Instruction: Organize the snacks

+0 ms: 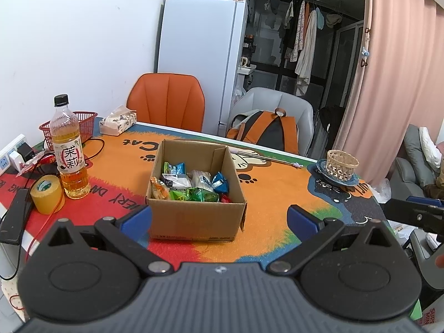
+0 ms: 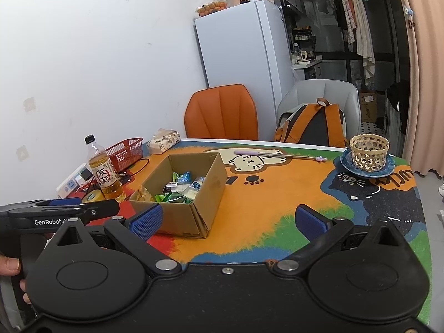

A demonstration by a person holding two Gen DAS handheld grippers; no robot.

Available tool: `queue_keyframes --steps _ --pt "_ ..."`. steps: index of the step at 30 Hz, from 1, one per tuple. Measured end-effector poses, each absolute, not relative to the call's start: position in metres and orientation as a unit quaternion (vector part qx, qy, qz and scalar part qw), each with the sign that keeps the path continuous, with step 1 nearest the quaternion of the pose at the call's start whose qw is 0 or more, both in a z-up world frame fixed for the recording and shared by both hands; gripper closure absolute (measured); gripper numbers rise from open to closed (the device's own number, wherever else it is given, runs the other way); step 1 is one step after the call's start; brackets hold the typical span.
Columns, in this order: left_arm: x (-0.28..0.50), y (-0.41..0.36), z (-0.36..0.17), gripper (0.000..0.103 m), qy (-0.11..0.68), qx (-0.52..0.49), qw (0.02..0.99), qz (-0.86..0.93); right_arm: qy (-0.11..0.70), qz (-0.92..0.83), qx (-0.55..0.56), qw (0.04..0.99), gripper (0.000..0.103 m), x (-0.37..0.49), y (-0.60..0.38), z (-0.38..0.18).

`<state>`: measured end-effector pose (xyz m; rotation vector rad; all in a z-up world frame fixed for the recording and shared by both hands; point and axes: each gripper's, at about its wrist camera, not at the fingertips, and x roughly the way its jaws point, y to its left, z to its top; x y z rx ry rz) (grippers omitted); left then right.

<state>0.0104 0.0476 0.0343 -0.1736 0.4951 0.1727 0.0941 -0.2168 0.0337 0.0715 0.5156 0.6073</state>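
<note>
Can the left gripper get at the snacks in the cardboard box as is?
Probably yes. The left gripper is open, facing the cardboard box, whose top is open, with the snacks exposed and nothing between.

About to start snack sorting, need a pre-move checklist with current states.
1. Left gripper open, holding nothing: ok.
2. Right gripper open, holding nothing: ok.
3. Box flaps open, snacks reachable from above: ok.
4. Bottle upright, apart from box: ok.
5. Wicker basket upright on blue plate: ok.
6. Destination for snacks: cannot tell.
</note>
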Motion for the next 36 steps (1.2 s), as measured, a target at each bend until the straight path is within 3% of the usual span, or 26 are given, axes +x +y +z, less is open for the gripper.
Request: queue_keyframes --steps 36 --pt "0.0109 0.0459 0.0291 0.0 0.251 -0.085 0.961 0.082 0.254 0.297 0.032 0.92 0.0 0.0955 -0.216 0.03"
